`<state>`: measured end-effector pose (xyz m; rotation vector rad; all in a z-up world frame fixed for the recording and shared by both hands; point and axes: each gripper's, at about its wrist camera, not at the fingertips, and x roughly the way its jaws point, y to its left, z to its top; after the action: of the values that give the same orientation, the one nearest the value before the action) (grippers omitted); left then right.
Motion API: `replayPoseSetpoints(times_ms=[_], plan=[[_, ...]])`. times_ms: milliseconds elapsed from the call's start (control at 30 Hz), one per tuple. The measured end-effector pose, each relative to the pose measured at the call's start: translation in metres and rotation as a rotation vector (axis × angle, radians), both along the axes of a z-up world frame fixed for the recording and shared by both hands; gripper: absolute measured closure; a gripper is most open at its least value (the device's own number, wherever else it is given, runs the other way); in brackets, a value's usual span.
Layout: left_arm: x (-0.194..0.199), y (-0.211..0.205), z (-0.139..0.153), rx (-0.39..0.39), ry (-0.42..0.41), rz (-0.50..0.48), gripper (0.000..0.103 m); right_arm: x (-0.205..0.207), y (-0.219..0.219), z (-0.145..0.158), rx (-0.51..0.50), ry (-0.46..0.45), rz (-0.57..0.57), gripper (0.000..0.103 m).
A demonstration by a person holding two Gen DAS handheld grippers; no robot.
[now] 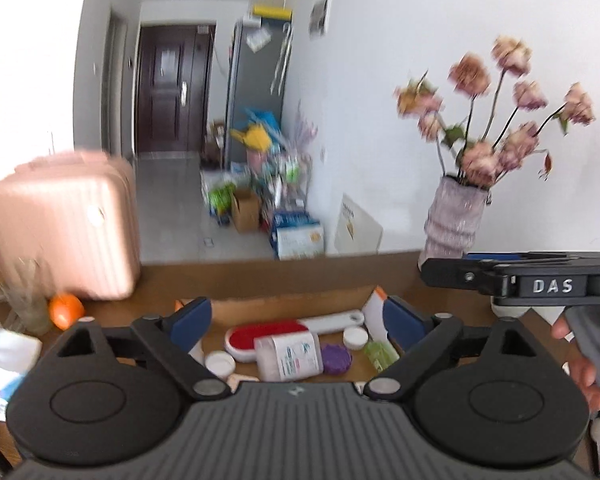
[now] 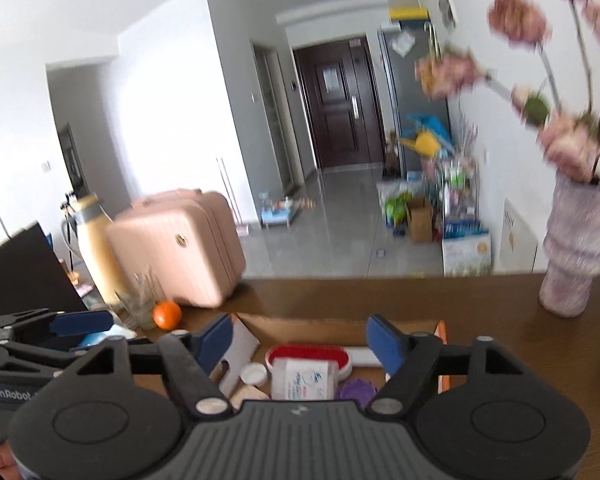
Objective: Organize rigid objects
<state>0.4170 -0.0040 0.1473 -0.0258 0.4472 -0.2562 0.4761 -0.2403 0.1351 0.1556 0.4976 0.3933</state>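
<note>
An open cardboard box [image 1: 283, 306] [image 2: 332, 330] sits on the brown table. Inside lie a red-and-white brush [image 1: 267, 334] [image 2: 308, 354], a clear labelled bottle [image 1: 289, 356] [image 2: 304, 378] on its side, a purple lid [image 1: 336, 358] [image 2: 356, 390], white caps [image 1: 219, 364] [image 2: 253, 374] and a green bottle [image 1: 380, 354]. My left gripper [image 1: 295, 316] hangs above the box, open and holding nothing. My right gripper [image 2: 300, 336] is beside it over the same box, also open and holding nothing. A hand grips the right gripper's handle at the left wrist view's right edge.
A pink suitcase [image 1: 63, 228] [image 2: 179, 248], an orange [image 1: 65, 310] [image 2: 167, 314] and a glass [image 1: 27, 300] stand left of the box. A vase of pink flowers [image 1: 454, 220] [image 2: 576, 248] stands at the right. Beyond the table's far edge lies a cluttered hallway floor.
</note>
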Motion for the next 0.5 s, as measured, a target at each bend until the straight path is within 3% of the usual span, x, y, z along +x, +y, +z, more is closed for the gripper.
replayPoseSetpoints(times_ms=[133,200,367,467,500], plan=[[-0.036,-0.001,0.023,0.042,-0.113,0.033,0.000,-0.037,-0.002,0.030,0.002,-0.085,-0.022,0.023],[-0.053,0.000,0.032,0.042,-0.149,0.040,0.000,-0.055,-0.003,0.040,-0.007,-0.129,-0.036,0.016],[-0.089,0.001,0.040,0.038,-0.241,0.087,0.000,-0.096,-0.006,0.052,-0.005,-0.212,-0.063,0.013],[-0.110,0.003,0.041,0.039,-0.291,0.115,0.000,-0.120,-0.010,0.052,0.014,-0.251,-0.093,0.000],[-0.117,0.004,0.041,0.036,-0.296,0.114,0.000,-0.127,-0.010,0.051,0.019,-0.263,-0.100,0.000]])
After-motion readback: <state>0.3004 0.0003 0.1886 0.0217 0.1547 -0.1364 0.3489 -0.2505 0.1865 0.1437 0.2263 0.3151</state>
